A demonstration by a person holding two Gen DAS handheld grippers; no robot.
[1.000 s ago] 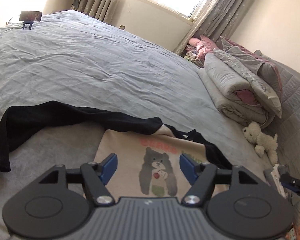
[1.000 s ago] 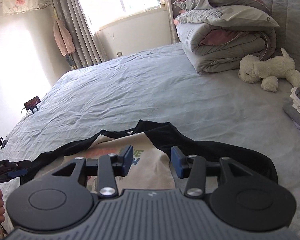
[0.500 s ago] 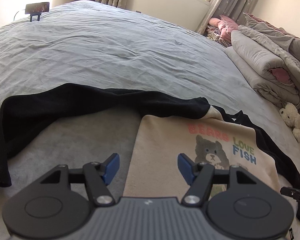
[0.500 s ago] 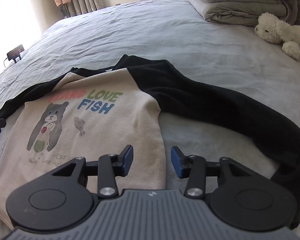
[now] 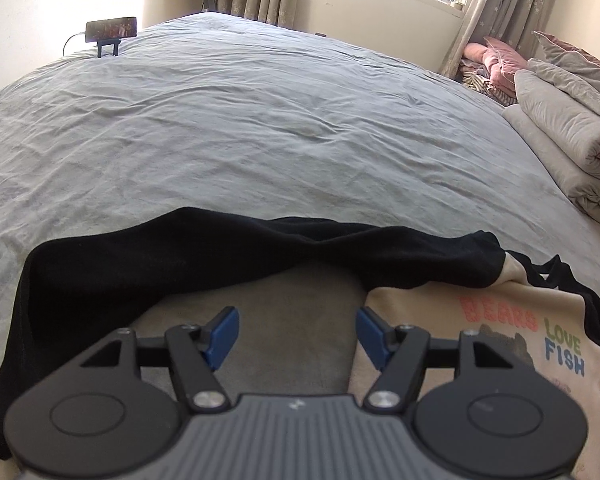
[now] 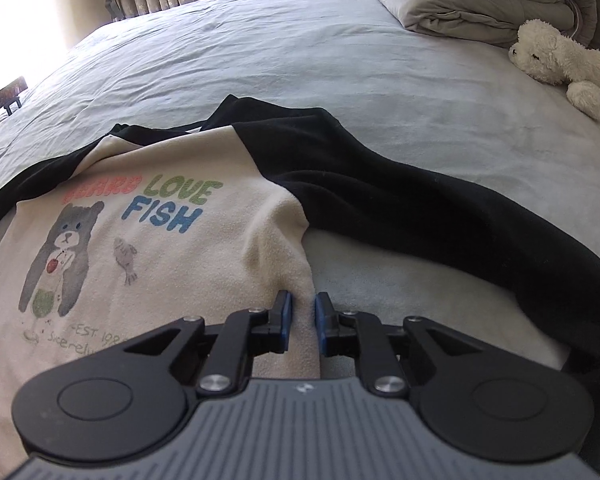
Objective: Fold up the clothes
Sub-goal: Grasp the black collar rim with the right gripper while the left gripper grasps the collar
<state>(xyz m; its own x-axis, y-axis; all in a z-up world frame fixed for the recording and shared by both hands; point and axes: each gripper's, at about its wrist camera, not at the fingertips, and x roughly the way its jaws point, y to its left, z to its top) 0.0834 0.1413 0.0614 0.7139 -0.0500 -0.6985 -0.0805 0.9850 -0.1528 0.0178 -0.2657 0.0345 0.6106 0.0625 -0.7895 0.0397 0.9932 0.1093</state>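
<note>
A cream sweatshirt (image 6: pixel 180 272) with a bear print and black sleeves lies face up on the grey bed (image 6: pixel 340 60). My right gripper (image 6: pixel 301 316) is shut on the sweatshirt's right side edge, below the armpit, with cream fabric pinched between the blue pads. The right black sleeve (image 6: pixel 420 208) stretches away to the right. In the left wrist view my left gripper (image 5: pixel 298 334) stands open over bare sheet. The cream body (image 5: pixel 420 308) is just right of it, and the left black sleeve (image 5: pixel 180 256) arcs ahead of it and down its left side.
Folded duvets and pillows (image 6: pixel 480 4) are stacked at the head of the bed, also seen as a pile (image 5: pixel 560 148) on the right. A white plush toy (image 6: pixel 560 60) lies near them. A phone on a stand (image 5: pixel 110 30) sits at the far edge.
My right gripper has dropped onto the sweatshirt's right edge and closed on it. My left gripper has shifted left, off the cream body, and stays open.
</note>
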